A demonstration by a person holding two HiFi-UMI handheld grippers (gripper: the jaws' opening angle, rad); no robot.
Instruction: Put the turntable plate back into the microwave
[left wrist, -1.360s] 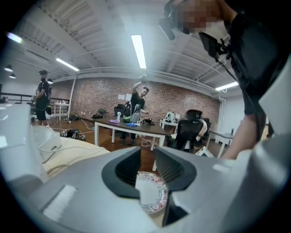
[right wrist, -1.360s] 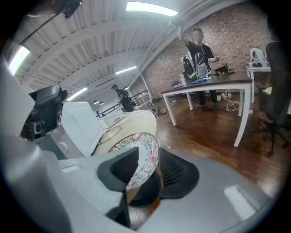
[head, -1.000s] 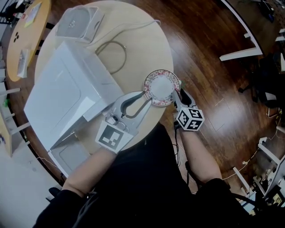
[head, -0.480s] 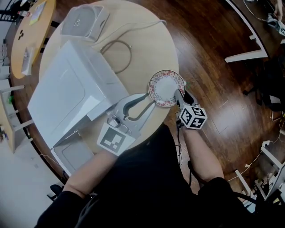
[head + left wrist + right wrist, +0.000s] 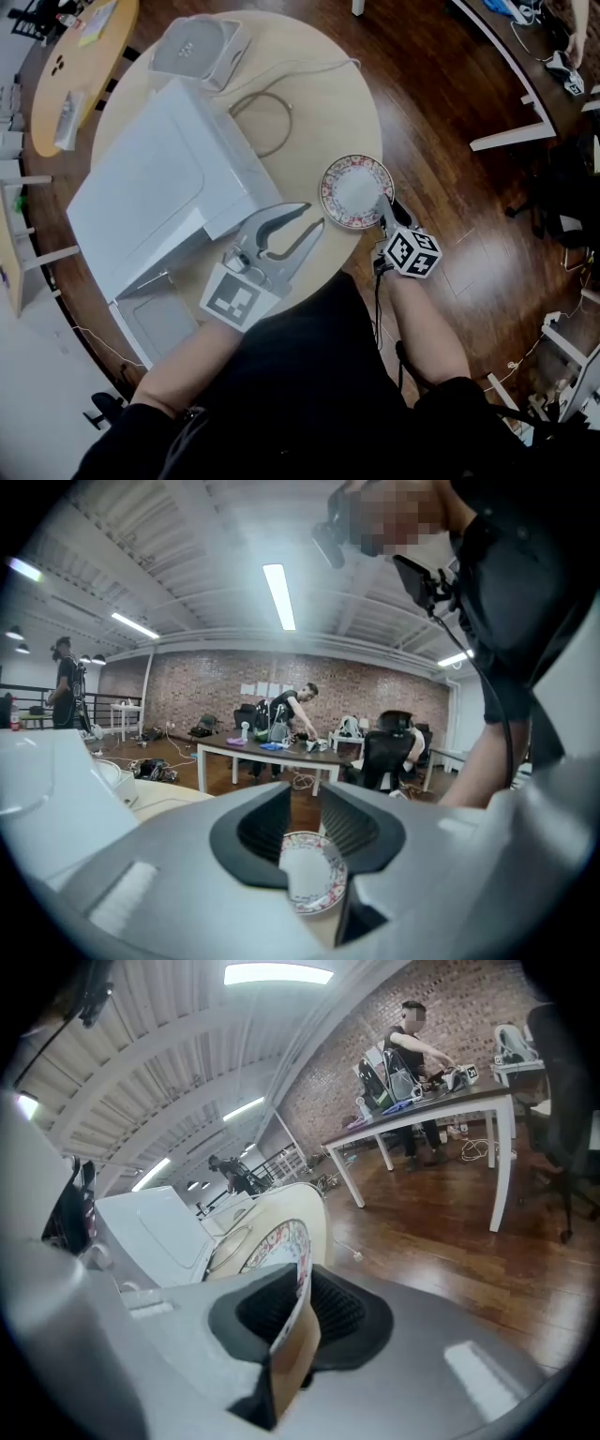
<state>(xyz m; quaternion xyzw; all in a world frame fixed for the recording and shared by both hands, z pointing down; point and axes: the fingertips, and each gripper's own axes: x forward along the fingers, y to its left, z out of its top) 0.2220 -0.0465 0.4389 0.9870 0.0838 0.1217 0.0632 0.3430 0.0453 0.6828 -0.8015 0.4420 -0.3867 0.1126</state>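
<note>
Right gripper (image 5: 384,208): jaws just closed, now clamped on near rim of plate (image 5: 356,192), at table (image 5: 328,103) edge. Left gripper (image 5: 295,223): slack, empty, plate beyond its tips; microwave (image 5: 159,197) to its left.

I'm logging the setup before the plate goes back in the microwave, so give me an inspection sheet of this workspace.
Surface: round wooden table, far side mostly bare.
Job's things: plate at the table's near edge; white microwave, door open.
Clutter: thin ring and white box beside the microwave.
Grippers: left gripper open, empty; right gripper has just been closing, plate's rim between its jaws.
Cables: pale cable runs from the white box across the table.
Surroundings: dark wood floor; second table at left.
</note>
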